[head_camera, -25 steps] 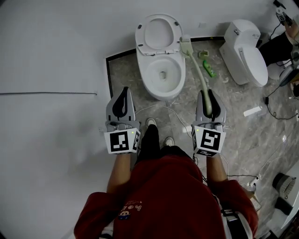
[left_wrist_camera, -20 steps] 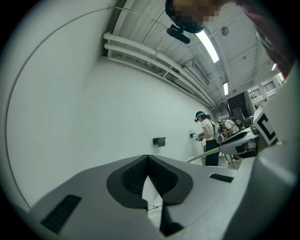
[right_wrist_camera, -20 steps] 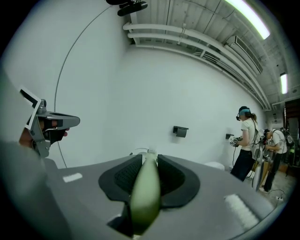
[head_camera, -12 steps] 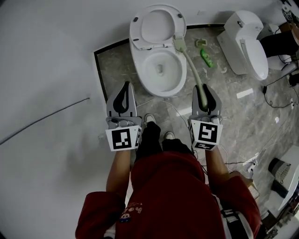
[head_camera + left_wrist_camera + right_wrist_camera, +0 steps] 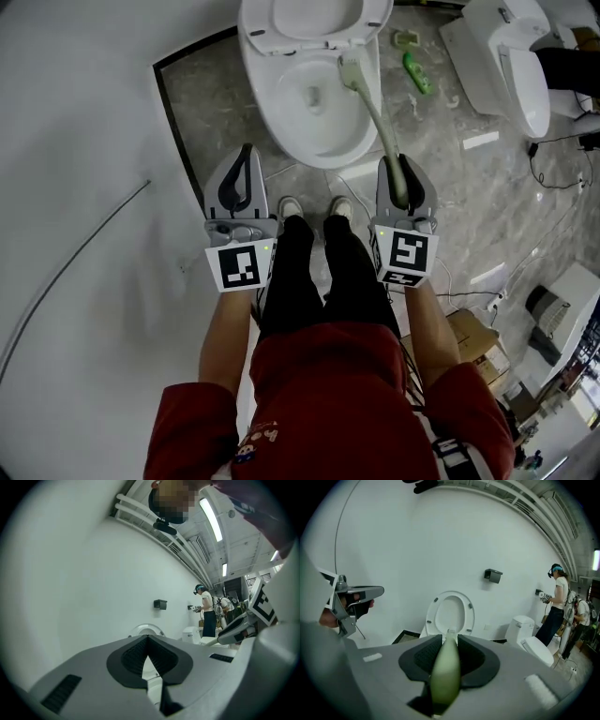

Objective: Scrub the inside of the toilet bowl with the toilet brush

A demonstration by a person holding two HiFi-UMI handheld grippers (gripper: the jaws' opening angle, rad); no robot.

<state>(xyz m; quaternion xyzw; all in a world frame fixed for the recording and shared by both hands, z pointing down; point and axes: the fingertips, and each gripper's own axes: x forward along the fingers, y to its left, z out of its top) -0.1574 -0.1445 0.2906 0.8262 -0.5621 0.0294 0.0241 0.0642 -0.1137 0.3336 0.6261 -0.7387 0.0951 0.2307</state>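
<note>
The white toilet (image 5: 281,112) stands ahead of my feet with its seat and lid raised (image 5: 314,14). My right gripper (image 5: 401,164) is shut on the pale green handle of the toilet brush (image 5: 377,117). The brush head (image 5: 351,73) sits at the right side of the bowl, just inside the rim. In the right gripper view the brush handle (image 5: 445,672) runs out between the jaws toward the toilet (image 5: 450,613). My left gripper (image 5: 246,150) is shut with nothing in it, left of the bowl, and its jaws meet in the left gripper view (image 5: 148,638).
A second toilet (image 5: 506,66) stands at the right. A green bottle (image 5: 417,73) and small bits lie on the marble floor between the two toilets. A white wall (image 5: 75,141) is at the left. Cables and boxes (image 5: 553,309) lie at the right. Two people (image 5: 555,604) stand far off.
Both grippers have come closer to the toilet. The brush head has moved from beside the seat hinge to the bowl's right inner rim. Both grippers stay shut.
</note>
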